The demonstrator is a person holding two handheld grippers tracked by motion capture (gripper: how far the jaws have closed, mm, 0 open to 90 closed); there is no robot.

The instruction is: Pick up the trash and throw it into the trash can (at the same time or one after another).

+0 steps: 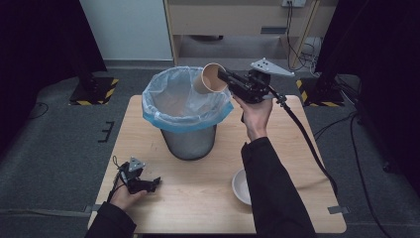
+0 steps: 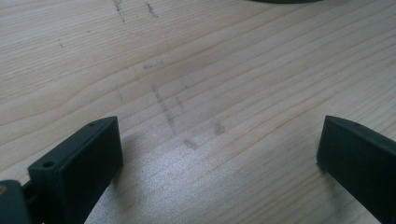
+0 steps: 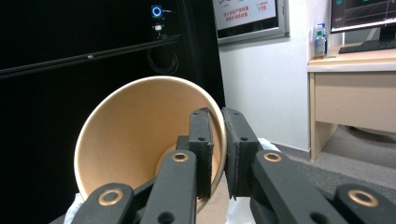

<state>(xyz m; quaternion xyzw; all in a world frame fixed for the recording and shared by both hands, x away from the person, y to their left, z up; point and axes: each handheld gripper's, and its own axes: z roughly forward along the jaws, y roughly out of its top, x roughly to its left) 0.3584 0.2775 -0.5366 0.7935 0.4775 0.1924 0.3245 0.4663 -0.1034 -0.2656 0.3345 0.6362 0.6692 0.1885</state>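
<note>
A brown paper cup hangs tipped on its side over the right rim of a grey bin lined with a blue-edged plastic bag. My right gripper is shut on the cup's rim, one jaw inside the cup and one outside, as the right gripper view shows. The cup's inside looks empty. My left gripper rests low on the wooden table at the front left, its jaws wide open with bare wood between them.
A white bowl sits on the table at the front right, partly hidden by the right forearm. The right gripper's cable trails over the table's right side. Dark stands and grey floor surround the table.
</note>
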